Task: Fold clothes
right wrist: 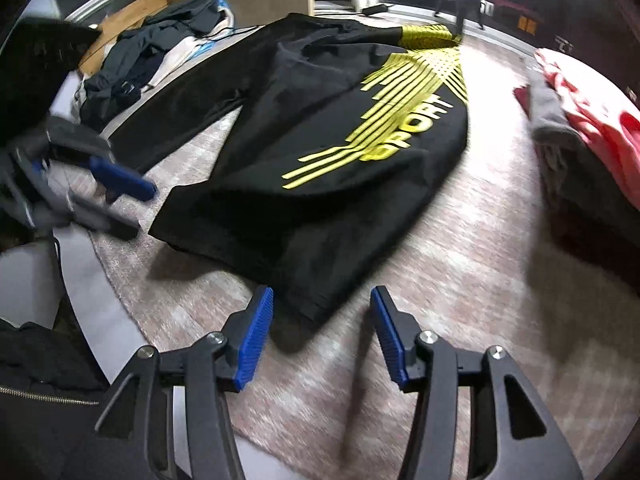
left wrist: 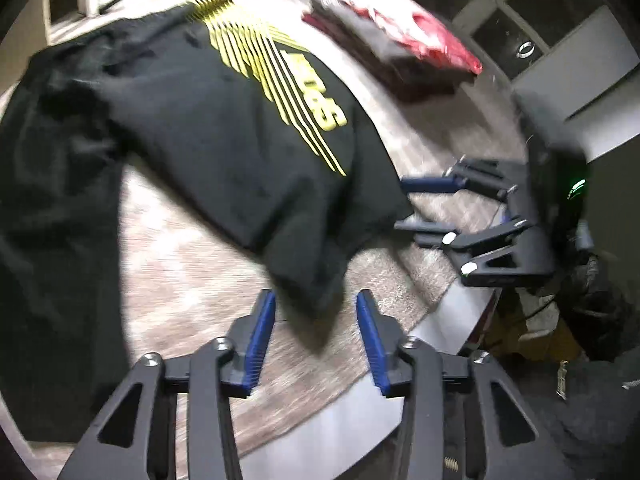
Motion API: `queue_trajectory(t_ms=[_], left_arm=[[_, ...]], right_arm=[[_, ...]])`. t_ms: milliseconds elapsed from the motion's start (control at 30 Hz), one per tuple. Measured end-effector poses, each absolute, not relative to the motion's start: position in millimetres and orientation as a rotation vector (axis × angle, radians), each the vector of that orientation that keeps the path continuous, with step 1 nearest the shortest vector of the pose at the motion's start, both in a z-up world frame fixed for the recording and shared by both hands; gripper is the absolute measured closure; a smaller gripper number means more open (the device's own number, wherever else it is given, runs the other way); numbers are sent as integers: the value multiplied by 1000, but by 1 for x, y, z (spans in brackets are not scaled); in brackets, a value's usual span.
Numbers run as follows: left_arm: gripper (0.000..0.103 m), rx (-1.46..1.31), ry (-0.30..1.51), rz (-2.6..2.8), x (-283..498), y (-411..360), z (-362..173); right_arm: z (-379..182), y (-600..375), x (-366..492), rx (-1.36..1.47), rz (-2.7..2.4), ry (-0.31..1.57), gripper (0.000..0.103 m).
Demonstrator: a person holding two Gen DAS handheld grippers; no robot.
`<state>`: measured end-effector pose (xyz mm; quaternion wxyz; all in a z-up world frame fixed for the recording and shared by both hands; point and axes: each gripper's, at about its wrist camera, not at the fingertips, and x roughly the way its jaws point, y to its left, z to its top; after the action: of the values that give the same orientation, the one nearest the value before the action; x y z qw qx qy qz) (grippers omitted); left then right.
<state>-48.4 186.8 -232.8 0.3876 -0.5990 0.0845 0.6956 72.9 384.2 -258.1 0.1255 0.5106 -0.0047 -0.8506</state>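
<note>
The black shirt [right wrist: 320,152] lies spread on the worktop [right wrist: 460,280], soft, light and limp, best pinched at its near hem corners, with the left tool [left wrist: 316,336] and right tool [right wrist: 322,336] both released, empty.

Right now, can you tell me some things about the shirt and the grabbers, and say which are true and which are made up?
1. The black shirt has yellow stripes. True.
2. The left gripper is squeezing the shirt. False: its jaws are open, and the pads do not press on the shirt corner lying between them.
3. A folded pile with something red on top lies beside the shirt. True.
4. The right gripper is shut tight. False: its jaws stand apart, holding nothing.
5. The shirt lies on a bare wooden floor. False: it lies on a pinkish mat.
</note>
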Motion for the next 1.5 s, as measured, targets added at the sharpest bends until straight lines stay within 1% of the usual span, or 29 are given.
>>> queue_trajectory(t_ms=[33,67,100,133,333,400,433,467,667,700,733,767,800,833,867,933,1000,1067,1133,1167,1200,1233,1267,1300,1333,1367,1400,1433,1500], left_arm=[[64,-1532,212,1773,-51,193,-239],[69,-1537,208,1770,-54,196,-242],[77,-1542,203,1766,-57,198,-244],[98,-1546,199,1762,-60,201,-247],[99,-1482,64,1875,-90,167,-207],[99,-1480,70,1914,-97,159,-200],[99,-1482,72,1922,-99,157,-200],[99,-1485,74,1927,-102,155,-199],[99,-1475,91,1930,-101,160,-197],[99,-1476,90,1932,-103,160,-197],[99,-1477,85,1927,-104,158,-196],[99,-1479,78,1922,-104,156,-195],[99,-1480,72,1917,-105,154,-194],[99,-1478,64,1907,-103,153,-189],[99,-1477,56,1897,-101,152,-185],[102,-1451,48,1858,-91,156,-173],[102,-1415,41,1803,-78,164,-160],[100,-1409,95,1767,-68,178,-163],[100,-1444,168,1748,-62,191,-181],[101,-1474,174,1737,-60,194,-191],[101,-1491,171,1730,-60,195,-199],[98,-1498,171,1735,-59,196,-204],[87,-1510,163,1743,-58,197,-209],[81,-1524,153,1736,-58,198,-214],[70,-1539,144,1727,-57,200,-218],[64,-1550,136,1723,-57,202,-222],[64,-1561,133,1715,-56,204,-227],[64,-1573,132,1701,-55,208,-230],[64,-1580,147,1699,-53,219,-236]], right_arm=[[-257,386,74,1489,-2477,-25,53],[-257,388,75,1490,-2481,-24,53],[-256,390,76,1492,-2486,-22,53],[-255,392,77,1493,-2490,-20,53],[-256,387,72,1464,-2481,-22,53],[-260,381,66,1448,-2456,-35,52],[-261,378,63,1437,-2460,-38,47],[-261,376,60,1425,-2467,-36,46],[-260,376,45,1372,-2503,-76,46],[-261,378,43,1370,-2507,-80,48],[-260,379,41,1375,-2512,-68,60],[-260,381,40,1380,-2516,-56,68],[-260,382,38,1385,-2519,-48,87],[-253,386,38,1389,-2504,-61,96],[-245,390,38,1391,-2491,-67,96],[-214,393,45,1361,-2509,14,97],[-181,398,54,1329,-2527,103,98],[-159,405,59,1341,-2559,176,98],[-160,412,57,1437,-2528,168,98],[-170,416,57,1506,-2509,196,97],[-180,419,57,1572,-2491,225,92],[-189,422,60,1607,-2487,249,89],[-195,428,63,1622,-2491,208,88],[-202,433,66,1633,-2496,161,85],[-205,439,68,1614,-2501,74,77],[-210,442,70,1581,-2503,-3,71],[-213,441,71,1564,-2502,-28,59],[-218,440,72,1557,-2499,-36,52],[-232,432,68,1573,-2486,-22,52]])
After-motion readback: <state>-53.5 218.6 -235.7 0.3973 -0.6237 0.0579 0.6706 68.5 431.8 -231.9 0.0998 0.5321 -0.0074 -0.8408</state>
